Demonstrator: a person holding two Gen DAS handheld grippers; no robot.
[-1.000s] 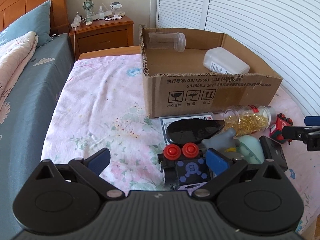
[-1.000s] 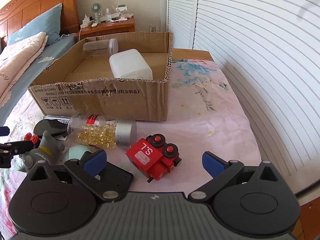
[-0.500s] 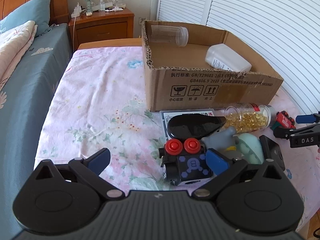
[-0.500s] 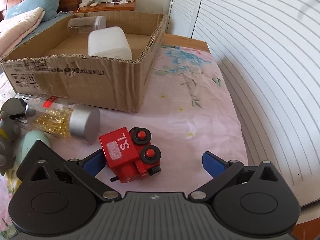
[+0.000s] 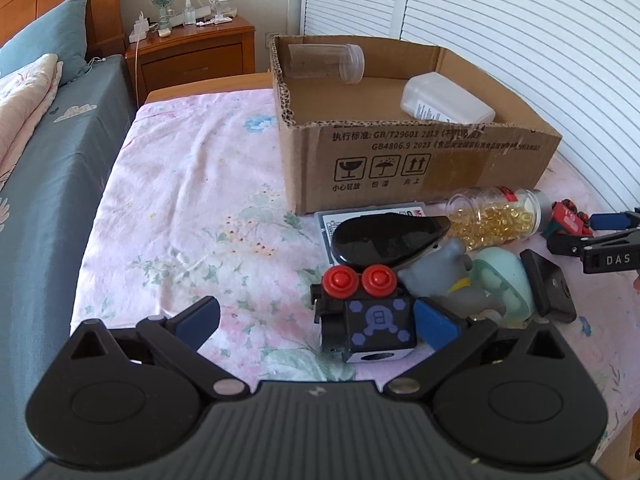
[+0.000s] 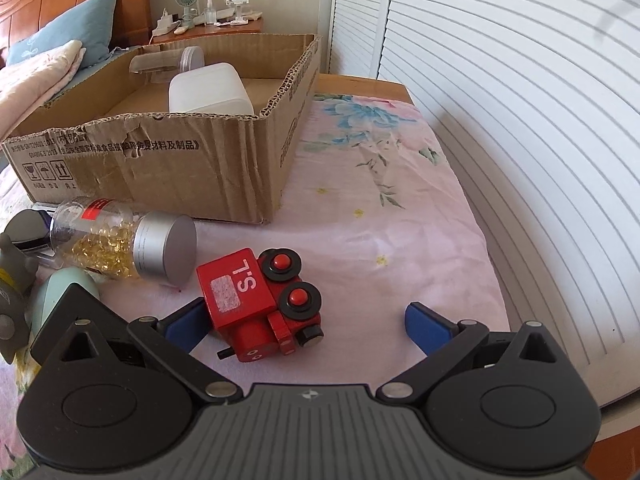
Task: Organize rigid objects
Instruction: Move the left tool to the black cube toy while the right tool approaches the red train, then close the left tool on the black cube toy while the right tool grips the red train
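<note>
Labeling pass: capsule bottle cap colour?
Silver-grey cap on the capsule bottle; clearest in the right wrist view.

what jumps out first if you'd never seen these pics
The red toy train lies on its side on the pink floral sheet, between the open right gripper's fingers. Behind it sits a cardboard box holding a white container, and a capsule bottle lies by its front wall.

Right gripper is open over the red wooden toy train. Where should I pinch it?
Probably the boxy cab of the red wooden toy train, across its flat side faces, coming straight down with the right gripper. The train lies tipped, black wheels up; these round, knobby parts likely slip.
</note>
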